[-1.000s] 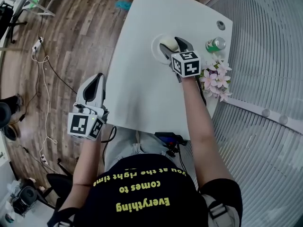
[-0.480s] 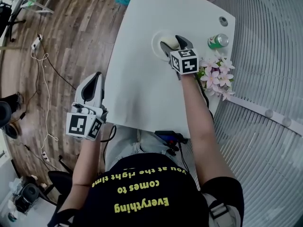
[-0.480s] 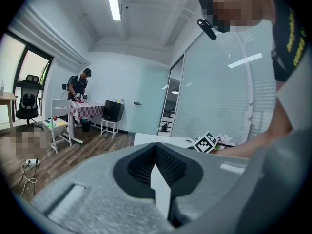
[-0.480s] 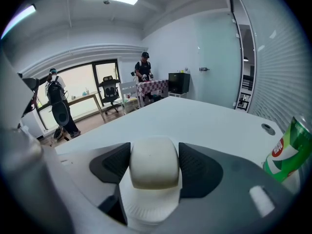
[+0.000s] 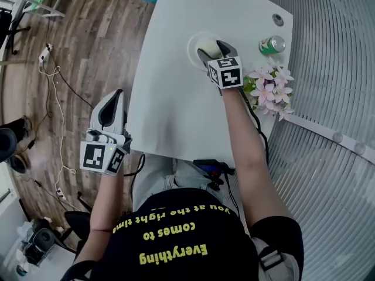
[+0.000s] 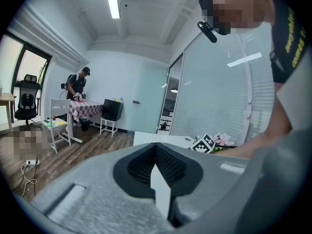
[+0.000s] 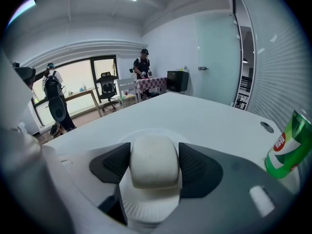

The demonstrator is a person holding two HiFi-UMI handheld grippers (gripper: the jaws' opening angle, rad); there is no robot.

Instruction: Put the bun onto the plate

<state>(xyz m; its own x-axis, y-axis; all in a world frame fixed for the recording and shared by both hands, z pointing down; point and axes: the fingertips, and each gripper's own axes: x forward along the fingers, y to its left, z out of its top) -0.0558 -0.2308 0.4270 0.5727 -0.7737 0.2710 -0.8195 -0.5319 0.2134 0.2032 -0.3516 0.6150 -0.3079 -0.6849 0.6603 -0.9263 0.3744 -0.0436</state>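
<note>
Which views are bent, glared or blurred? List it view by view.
Head view: the table edges bow from the wide lens, with flat light and faint shadows. Left gripper view: round black border, ceiling lamp blown out white. Right gripper view: same round border, the bun sharp, the can leaning at the picture's rim.

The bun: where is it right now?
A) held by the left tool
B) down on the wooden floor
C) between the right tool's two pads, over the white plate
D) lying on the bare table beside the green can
C: the right gripper view shows the bun pinched between the dark pads of the right tool, with the plate directly beneath it.
</note>
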